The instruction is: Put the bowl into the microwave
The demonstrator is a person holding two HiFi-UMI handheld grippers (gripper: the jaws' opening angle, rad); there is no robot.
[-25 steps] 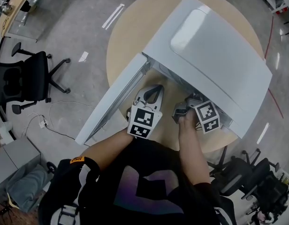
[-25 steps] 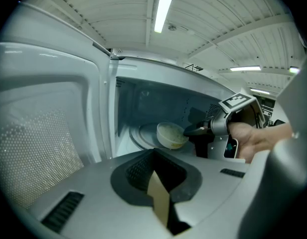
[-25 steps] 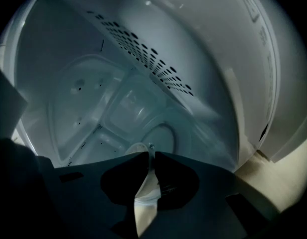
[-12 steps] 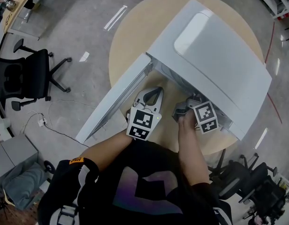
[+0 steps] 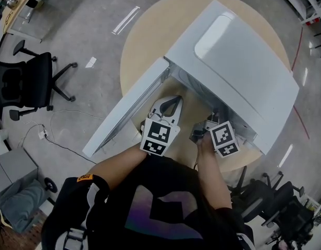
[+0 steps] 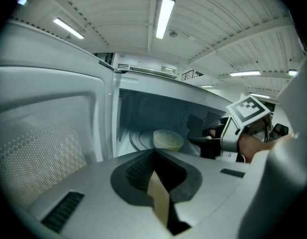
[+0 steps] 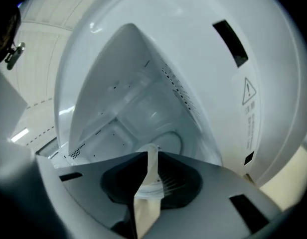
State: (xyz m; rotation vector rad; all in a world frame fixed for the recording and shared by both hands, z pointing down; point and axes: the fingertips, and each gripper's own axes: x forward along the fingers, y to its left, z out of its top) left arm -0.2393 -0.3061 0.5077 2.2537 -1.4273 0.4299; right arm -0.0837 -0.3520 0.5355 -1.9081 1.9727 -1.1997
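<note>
Closest to you, your left gripper (image 5: pixel 171 103) hangs in front of the oven mouth, its jaws pressed together with nothing between them. Your right gripper (image 7: pixel 150 156) is just beside it, nosed into the opening, and it looks to be pinching the rim of the cream bowl (image 6: pixel 168 139). Through its jaw gap you can see the pale, ribbed side of that bowl. The bowl is inside the microwave (image 5: pixel 238 61), sitting on the round turntable (image 6: pixel 137 139) towards the middle of the cavity. The microwave's door (image 5: pixel 129 108) stands swung wide open on your left. The white microwave rests on a round wooden table (image 5: pixel 150 35). Further out, a black office chair (image 5: pixel 25 85) stands on the grey floor (image 5: pixel 93 25).
</note>
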